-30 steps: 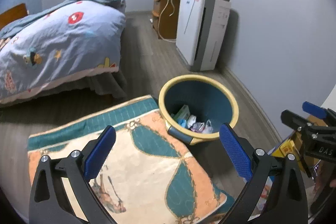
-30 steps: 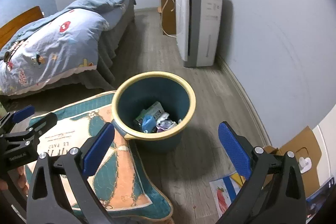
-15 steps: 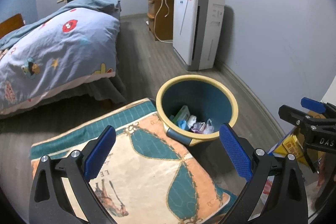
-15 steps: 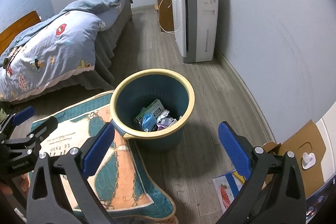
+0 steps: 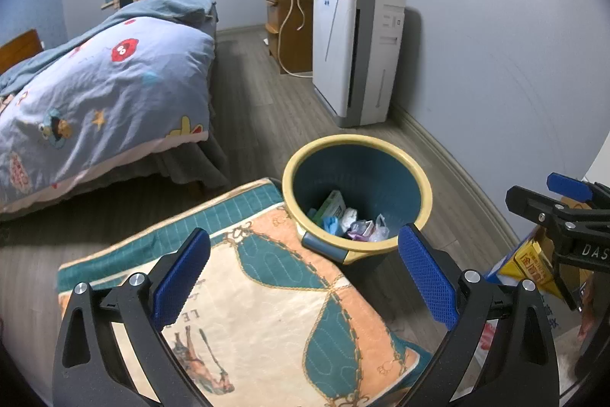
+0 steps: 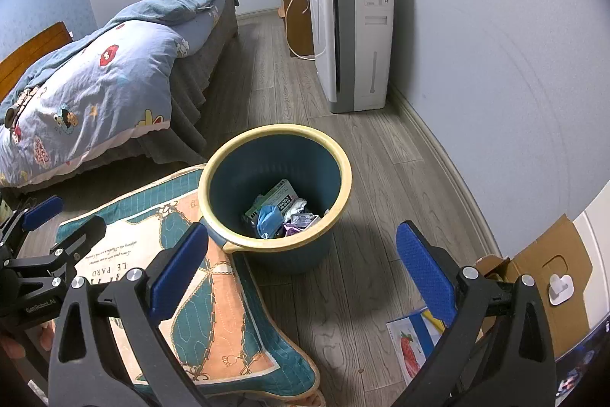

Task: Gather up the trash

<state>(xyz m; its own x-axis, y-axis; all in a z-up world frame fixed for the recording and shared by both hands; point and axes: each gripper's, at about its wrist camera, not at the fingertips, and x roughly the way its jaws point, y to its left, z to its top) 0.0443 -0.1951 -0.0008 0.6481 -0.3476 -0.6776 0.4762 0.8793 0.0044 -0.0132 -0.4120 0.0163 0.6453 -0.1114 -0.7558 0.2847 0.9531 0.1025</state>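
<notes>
Two hand-held grippers hang above a bedroom floor, and we see both with their blue pads spread wide and nothing between them: the left hand-held gripper (image 5: 303,277) over a patterned cushion (image 5: 267,311), the right hand-held gripper (image 6: 301,269) over the wooden floor (image 6: 366,178) in front of the bin (image 6: 274,155).

The bin is blue with a yellow rim and stands upright on the floor, its near side touching the cushion's edge. In its bottom we see the trash (image 6: 280,212): a small green-and-white box, a crumpled blue piece and some pale wrappers lying together.

Behind the bin a white air purifier (image 6: 352,37) stands against the wall, with a router on top. To the left we see a bed (image 5: 99,94) under a blue cartoon-print duvet. In the right view an open cardboard box (image 6: 545,277) and a strawberry-printed sheet (image 6: 410,342) lie near the wall. From the left view the right hand-held gripper shows at the far right edge, in front of a yellow carton (image 5: 533,264).
</notes>
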